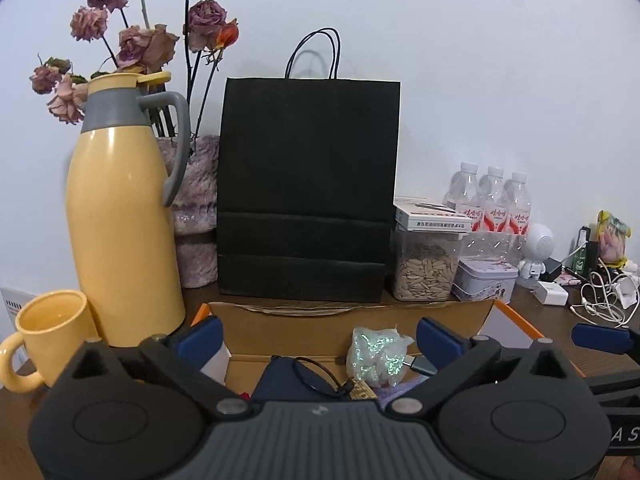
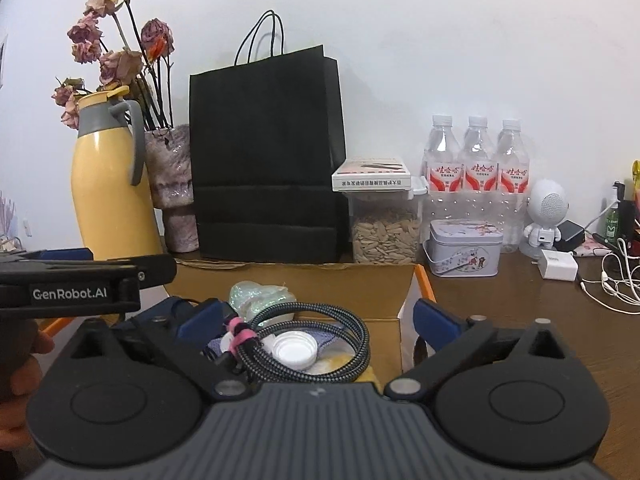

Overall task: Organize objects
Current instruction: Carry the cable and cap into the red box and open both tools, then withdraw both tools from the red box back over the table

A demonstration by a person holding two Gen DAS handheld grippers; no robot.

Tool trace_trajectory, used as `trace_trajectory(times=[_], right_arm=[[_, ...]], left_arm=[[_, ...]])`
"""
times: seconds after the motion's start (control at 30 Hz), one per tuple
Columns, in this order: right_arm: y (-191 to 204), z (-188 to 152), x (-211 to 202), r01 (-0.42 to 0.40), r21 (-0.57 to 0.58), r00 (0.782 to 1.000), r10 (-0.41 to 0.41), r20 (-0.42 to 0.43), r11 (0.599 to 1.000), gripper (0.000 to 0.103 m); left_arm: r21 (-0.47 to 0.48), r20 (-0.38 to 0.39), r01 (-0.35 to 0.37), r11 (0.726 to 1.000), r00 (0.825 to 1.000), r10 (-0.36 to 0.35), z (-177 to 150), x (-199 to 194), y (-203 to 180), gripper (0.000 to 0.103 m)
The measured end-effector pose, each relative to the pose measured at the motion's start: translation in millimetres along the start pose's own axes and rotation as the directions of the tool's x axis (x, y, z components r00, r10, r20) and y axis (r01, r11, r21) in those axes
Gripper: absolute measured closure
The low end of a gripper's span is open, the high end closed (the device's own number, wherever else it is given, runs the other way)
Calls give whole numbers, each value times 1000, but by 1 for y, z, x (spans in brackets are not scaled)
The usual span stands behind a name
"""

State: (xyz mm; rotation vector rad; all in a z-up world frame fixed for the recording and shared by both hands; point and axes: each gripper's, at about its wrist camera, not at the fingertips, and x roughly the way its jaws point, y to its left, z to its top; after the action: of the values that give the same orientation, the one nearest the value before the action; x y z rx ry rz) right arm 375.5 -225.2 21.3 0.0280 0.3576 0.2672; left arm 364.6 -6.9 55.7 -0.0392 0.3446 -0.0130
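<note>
Behind the open box (image 1: 348,312) stands a black bag (image 1: 308,188), flanked by a yellow jug (image 1: 120,220) and a seed jar (image 1: 426,270). Both grippers hover over the box with fingers spread wide, nothing between them: the left gripper (image 1: 320,340) above a glittery bundle (image 1: 376,354), the right gripper (image 2: 320,318) above a coiled cable (image 2: 320,340) and white cap (image 2: 294,350) (all lying inside the box). Further right, bottles (image 2: 476,168), a tin (image 2: 464,248), a charger (image 2: 558,265) and white cords (image 2: 616,276) crowd the table (image 2: 520,320). A mug (image 1: 52,332) sits beside the jug.
</note>
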Motion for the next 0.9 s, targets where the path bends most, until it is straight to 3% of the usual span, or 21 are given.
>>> trace_trajectory(times=[0.5,0.9], right_arm=[[10,-6,-18,22,-50,1000,-20,24,999,0],[18,-26,-65,47,-70,997,-43,56,996,0]], left_arm=[[-8,-3,67,998,998,-67,-4,-20,-5,0],[-36,-21,58,998,998,-59,-24,-62,-8,0]])
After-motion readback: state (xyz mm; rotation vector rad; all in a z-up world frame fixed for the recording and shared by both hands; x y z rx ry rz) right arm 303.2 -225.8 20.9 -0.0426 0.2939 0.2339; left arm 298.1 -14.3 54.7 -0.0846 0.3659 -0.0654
